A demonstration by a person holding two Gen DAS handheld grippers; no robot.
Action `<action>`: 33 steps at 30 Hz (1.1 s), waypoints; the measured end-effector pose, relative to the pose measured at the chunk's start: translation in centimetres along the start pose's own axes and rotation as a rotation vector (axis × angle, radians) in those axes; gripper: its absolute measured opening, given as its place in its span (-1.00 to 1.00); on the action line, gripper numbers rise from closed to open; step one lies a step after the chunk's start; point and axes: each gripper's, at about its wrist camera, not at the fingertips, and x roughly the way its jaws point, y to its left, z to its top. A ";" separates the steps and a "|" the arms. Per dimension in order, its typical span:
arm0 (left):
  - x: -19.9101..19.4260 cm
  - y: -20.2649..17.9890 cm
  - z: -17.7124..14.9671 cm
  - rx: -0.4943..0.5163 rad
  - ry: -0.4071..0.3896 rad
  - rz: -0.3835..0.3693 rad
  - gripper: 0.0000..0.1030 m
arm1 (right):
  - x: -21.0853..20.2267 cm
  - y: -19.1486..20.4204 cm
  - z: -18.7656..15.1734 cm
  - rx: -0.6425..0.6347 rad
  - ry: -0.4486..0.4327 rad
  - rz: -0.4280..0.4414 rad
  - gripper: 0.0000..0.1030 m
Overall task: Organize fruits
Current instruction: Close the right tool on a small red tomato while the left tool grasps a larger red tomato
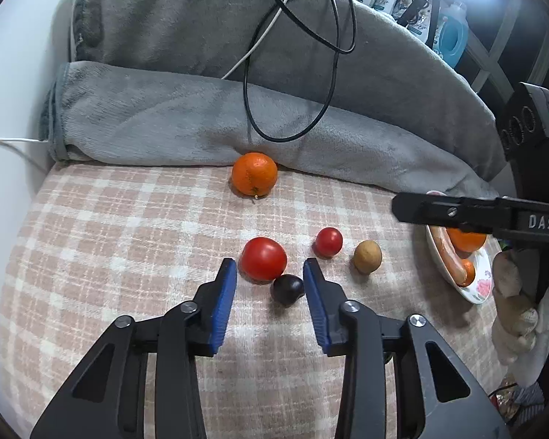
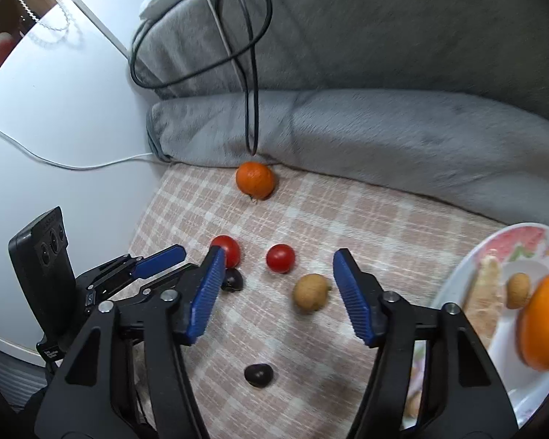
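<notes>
On the pink checked cloth (image 1: 128, 241) lie a mandarin (image 1: 254, 173), a large red tomato (image 1: 263, 259), a small red tomato (image 1: 328, 242), a brown round fruit (image 1: 367, 256) and a dark plum (image 1: 287, 289). My left gripper (image 1: 269, 269) is open, its blue pads either side of the large tomato and the plum. My right gripper (image 2: 278, 256) is open above the small tomato (image 2: 280, 258) and brown fruit (image 2: 311, 291). A second dark fruit (image 2: 258, 375) lies nearer. The floral plate (image 2: 454, 285) at right holds an orange (image 2: 543, 325) and a small brown fruit (image 2: 518, 290).
A grey blanket (image 1: 238, 109) is piled behind the cloth, with black and white cables (image 1: 292, 36) hanging over it. A white surface (image 2: 55, 109) lies to the left. The plate also holds a pale, sausage-like piece of food (image 2: 485, 300). My right gripper's arm (image 1: 475, 214) reaches over the plate.
</notes>
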 end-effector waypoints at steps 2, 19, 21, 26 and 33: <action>0.3 0.2 0.2 -0.003 0.004 -0.001 -0.31 | 0.8 0.1 0.2 0.003 0.015 0.004 0.15; 3.0 0.1 1.2 -0.006 0.038 -0.018 -0.31 | 5.5 0.3 1.0 0.004 0.106 -0.013 -0.16; 3.2 0.0 1.1 -0.007 0.043 -0.017 -0.31 | 5.8 0.4 1.0 -0.002 0.112 -0.017 -0.17; 4.0 -0.1 1.0 -0.015 0.052 -0.022 -0.31 | 6.2 0.6 0.9 -0.018 0.126 -0.024 -0.24; 4.2 0.1 1.0 -0.022 0.055 -0.024 -0.37 | 6.8 0.7 0.7 -0.032 0.141 -0.036 -0.35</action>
